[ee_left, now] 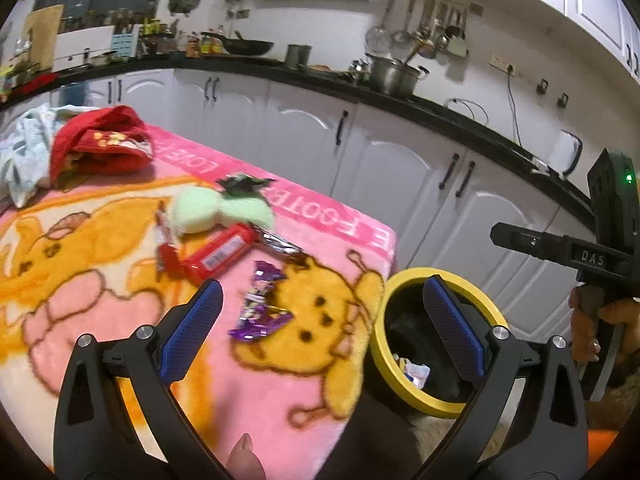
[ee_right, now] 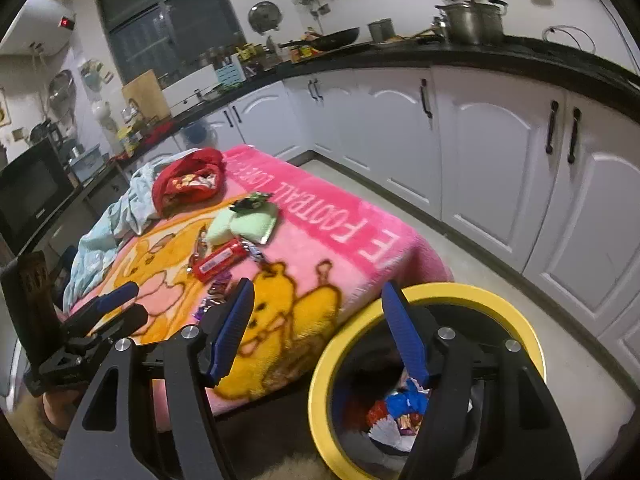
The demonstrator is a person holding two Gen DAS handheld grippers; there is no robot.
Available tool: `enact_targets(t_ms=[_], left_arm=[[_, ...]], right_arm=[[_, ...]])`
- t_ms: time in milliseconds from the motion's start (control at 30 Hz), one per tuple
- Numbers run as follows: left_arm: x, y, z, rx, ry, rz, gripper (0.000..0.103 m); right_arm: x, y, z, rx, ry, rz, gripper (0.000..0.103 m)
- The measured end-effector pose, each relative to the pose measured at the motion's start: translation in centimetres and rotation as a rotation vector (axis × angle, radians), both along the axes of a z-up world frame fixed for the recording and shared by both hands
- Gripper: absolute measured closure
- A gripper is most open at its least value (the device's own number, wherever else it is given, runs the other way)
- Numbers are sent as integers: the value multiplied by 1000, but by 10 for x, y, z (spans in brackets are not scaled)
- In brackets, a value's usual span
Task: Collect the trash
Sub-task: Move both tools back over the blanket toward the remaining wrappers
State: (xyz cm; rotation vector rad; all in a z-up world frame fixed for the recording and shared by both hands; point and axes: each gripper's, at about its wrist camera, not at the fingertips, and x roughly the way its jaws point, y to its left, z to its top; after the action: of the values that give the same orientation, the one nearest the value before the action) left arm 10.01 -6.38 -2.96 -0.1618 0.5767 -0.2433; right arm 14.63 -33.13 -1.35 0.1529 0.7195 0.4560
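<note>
Two grippers: left gripper [ee_left: 322, 308] fingers wide, empty, above purple wrapper [ee_left: 260, 304]; right gripper [ee_right: 318, 320] fingers wide, empty, over one yellow-rimmed bin [ee_right: 532, 332] with wrappers inside. On table: one red packet [ee_left: 218, 254], one purple wrapper, one green pouch [ee_left: 222, 210], one dark wrapper [ee_left: 242, 184], one red cloth [ee_left: 100, 144]. Table under pink cartoon blanket [ee_left: 120, 280]. Kitchen: white cabinets [ee_right: 500, 168], black counter.
</note>
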Motion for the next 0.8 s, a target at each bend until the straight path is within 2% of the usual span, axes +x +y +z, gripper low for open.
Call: enact_targets(t_ms=[800], left_arm=[[-20, 76, 13, -71, -60, 150, 11]], right_arm=[[5, 80, 29, -61, -58, 107, 36]])
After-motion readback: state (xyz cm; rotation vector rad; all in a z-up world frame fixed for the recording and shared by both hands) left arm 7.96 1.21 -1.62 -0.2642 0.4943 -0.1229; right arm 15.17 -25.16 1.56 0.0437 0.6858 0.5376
